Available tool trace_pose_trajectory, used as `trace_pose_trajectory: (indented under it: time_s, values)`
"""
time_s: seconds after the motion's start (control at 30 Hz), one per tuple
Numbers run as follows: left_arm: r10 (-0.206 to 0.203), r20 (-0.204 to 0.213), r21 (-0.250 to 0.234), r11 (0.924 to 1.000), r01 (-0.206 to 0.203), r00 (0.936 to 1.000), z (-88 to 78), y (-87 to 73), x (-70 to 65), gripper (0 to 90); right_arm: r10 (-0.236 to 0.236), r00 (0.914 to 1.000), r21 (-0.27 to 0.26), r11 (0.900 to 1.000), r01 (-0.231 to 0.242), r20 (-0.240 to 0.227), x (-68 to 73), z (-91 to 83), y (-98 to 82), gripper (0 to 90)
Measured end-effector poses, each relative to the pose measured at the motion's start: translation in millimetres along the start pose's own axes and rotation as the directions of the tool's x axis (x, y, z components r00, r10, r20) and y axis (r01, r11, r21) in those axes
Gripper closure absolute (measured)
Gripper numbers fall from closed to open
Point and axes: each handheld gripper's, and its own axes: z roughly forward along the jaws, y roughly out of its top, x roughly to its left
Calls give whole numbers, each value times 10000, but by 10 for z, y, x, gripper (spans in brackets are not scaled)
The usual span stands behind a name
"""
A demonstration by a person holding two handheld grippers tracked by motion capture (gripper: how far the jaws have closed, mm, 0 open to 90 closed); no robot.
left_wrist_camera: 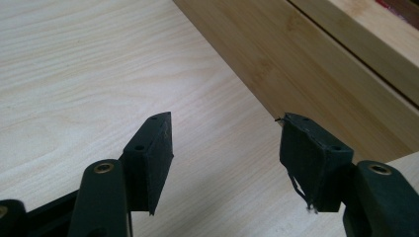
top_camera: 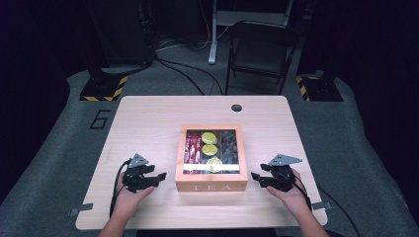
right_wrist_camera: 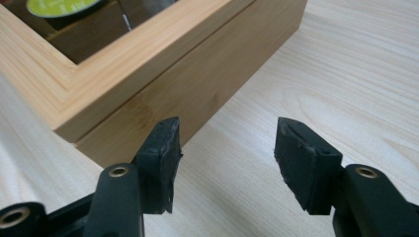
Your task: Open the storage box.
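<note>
A wooden tea box (top_camera: 211,185) with a glass-windowed lid stands in the middle of the table, "TEA" on its front. Through the window I see red packets (top_camera: 191,148), green-labelled pods (top_camera: 209,138) and dark items (top_camera: 229,144). My left gripper (top_camera: 159,178) sits left of the box's front corner, jaws open and empty, pointing at the box's side wall (left_wrist_camera: 316,74). My right gripper (top_camera: 257,178) is right of the box, open and empty, aimed at its front right corner (right_wrist_camera: 89,133). In the gripper views both sets of fingertips (left_wrist_camera: 222,133) (right_wrist_camera: 227,133) hover just above the tabletop.
The light wooden table (top_camera: 148,123) has a cable hole (top_camera: 236,107) at its far edge. Behind the table stand a black folding chair (top_camera: 261,49) and floor stands with yellow-black striped bases (top_camera: 104,89). Bare tabletop lies on both sides of the box.
</note>
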Motion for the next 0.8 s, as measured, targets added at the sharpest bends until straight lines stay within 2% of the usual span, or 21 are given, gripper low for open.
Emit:
trace_pose_trajectory:
  time_s: [0.13,0.27,0.37,0.53,0.63,0.67,0.8]
  values:
    - [156,33,72,9999,-157,9999,-40,15,-27,376,-157,9996,-276,9995,150,-223,48,-46,29,442]
    - [24,126,-81,10000,-23,9999,-63,21,-23,375,-275,9986,-518,9983,252,-446,91,-92,55,444]
    - [-77,193,-510,9987,86,9998,-125,33,-46,375,-255,9983,-712,9972,217,-533,120,-125,72,443]
    - [24,382,-746,9972,4,9993,-200,64,-91,375,-268,9971,-1015,9946,194,-716,165,-191,107,442]
    - [-31,407,-768,9970,62,9992,-214,71,-105,375,-448,9955,-1147,9928,350,-834,202,-216,133,436]
    - [14,443,-648,9979,15,9990,-224,77,-110,374,-472,9949,-1159,9926,367,-892,218,-224,141,432]
    - [128,532,-704,9975,-90,9985,-240,88,-144,359,-665,9930,-1251,9907,540,-973,266,-239,168,416]
